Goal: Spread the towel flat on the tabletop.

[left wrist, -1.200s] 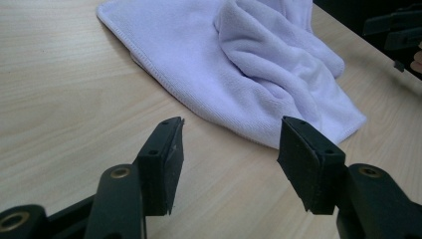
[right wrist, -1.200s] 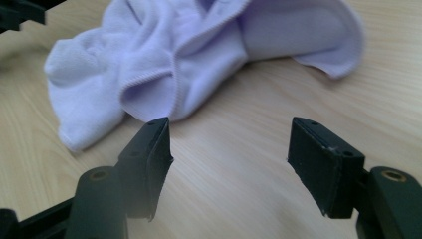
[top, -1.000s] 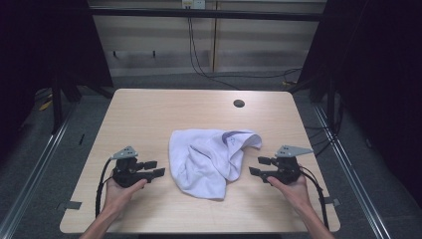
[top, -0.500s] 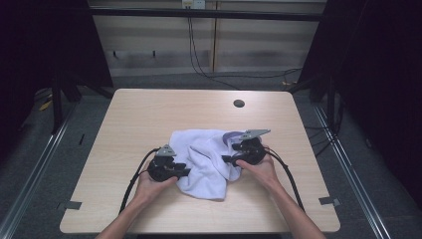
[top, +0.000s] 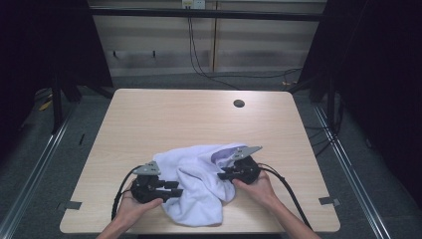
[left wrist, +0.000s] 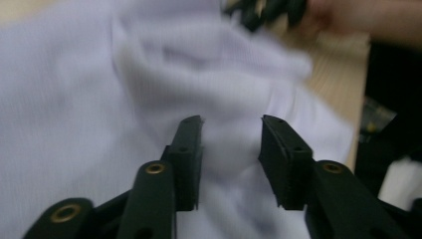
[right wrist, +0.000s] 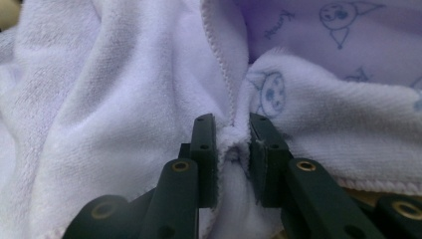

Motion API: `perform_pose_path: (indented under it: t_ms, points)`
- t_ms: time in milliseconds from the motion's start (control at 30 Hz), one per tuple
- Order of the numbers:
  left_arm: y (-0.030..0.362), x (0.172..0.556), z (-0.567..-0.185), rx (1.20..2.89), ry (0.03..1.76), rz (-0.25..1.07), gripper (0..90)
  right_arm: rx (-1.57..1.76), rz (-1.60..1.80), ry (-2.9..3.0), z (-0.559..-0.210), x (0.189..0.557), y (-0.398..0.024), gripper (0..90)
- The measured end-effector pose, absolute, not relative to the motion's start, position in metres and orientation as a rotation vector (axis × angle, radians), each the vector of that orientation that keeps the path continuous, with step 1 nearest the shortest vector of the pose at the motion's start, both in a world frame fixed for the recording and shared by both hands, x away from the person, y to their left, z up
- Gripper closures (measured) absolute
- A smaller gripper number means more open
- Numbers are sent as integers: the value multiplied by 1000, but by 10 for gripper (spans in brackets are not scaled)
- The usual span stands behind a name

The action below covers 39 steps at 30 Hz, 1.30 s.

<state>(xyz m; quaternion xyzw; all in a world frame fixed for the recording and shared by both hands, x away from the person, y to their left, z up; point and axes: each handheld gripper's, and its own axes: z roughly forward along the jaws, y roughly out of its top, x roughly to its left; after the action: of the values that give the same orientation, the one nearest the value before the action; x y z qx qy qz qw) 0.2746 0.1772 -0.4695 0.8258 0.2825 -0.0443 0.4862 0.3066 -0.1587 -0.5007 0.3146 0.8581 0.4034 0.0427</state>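
**Towel on bench, two tools engaged**

Towel point(top: 199, 184): white, crumpled, lay at the near middle of the bench point(top: 164, 119), lilac printed side exposed at its right.

Right tool point(right wrist: 233, 149): jaws had just been closing; a fold of towel was pinched between them.

Left tool point(left wrist: 231, 149): set at the towel's left edge; jaws had just been opening, were spread, cloth between them but not pressed.

Hole point(top: 239, 103): at the far right of the bench.
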Motion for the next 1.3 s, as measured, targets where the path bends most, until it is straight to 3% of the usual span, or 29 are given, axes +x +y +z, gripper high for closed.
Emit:
perform_pose_path:
  t_ms: [100,200,233,300,400,533,667,700,767,867,1000,1033,1100,1133,1167,1300]
  points:
    - [181,283,-460,1915,714,-32,546,942,1277,2659,-501,293,-144,746]
    - [173,295,-466,1957,761,-6,558,930,1283,2670,-500,282,-134,689]
    - [173,295,-466,1957,761,-6,581,936,1297,2668,-499,280,-134,640]
    - [164,299,-485,2112,743,4,680,968,1326,2664,-496,276,-140,566]
    - [164,298,-488,2142,731,-34,776,1002,1366,2596,-484,268,-160,563]
    - [167,284,-484,2177,674,-104,788,1023,1435,2469,-469,266,-185,587]
    - [168,282,-475,2128,668,-94,642,1046,1474,2403,-462,285,-185,510]
    - [168,285,-471,2094,674,-84,642,1046,1474,2403,-462,285,-185,510]
    - [163,293,-463,2049,676,-39,543,1029,1470,2425,-463,295,-178,489]
    - [150,310,-457,2015,676,-12,469,992,1423,2479,-472,305,-161,406]
    - [124,325,-459,2027,620,-39,376,966,1347,2524,-479,303,-154,365]
    - [113,328,-465,2048,624,-44,305,963,1336,2546,-485,302,-153,364]
    - [104,326,-473,2097,647,-23,285,948,1311,2575,-489,298,-150,372]
    - [104,326,-473,2097,647,-23,342,948,1311,2575,-489,298,-150,372]
    - [104,326,-476,2114,643,-20,342,922,1283,2595,-491,293,-147,373]
    - [109,325,-484,2139,654,-30,697,899,1222,2579,-493,284,-145,521]
